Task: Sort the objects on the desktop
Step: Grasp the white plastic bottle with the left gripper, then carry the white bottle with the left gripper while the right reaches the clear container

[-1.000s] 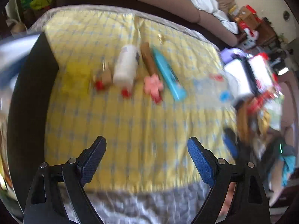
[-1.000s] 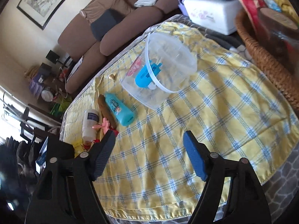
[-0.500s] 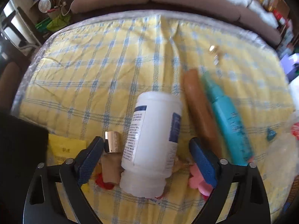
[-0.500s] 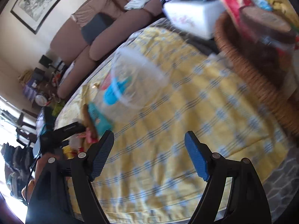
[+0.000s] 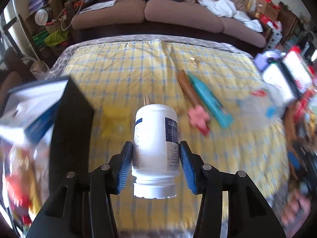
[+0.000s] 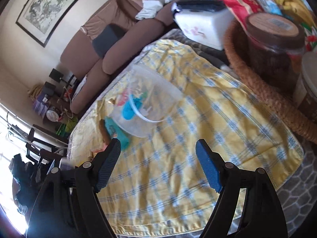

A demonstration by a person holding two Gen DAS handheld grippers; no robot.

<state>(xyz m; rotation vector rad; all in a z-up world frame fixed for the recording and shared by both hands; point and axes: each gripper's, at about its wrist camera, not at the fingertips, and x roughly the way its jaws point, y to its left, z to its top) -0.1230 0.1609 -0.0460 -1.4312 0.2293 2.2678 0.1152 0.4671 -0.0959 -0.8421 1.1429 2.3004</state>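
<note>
Between the closing left gripper (image 5: 155,156) pads sits a white bottle (image 5: 155,138), squeezed. Right gripper (image 6: 158,164) gapes wide over the cloth (image 6: 178,158), holding nothing.

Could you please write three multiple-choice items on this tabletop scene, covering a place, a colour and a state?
1. Where is the white bottle?
A. between the left claw's fingers
B. inside the clear bucket
C. on the sofa

2. What colour is the tube beside the brown stick?
A. red
B. teal
C. black

3. What is in the right claw?
A. a bottle
B. a tube
C. nothing

Answers: 1 A, closing pads flank its sides; 2 B, teal shows plainly; 3 C, only yellow cloth shows between its fingers.
</note>
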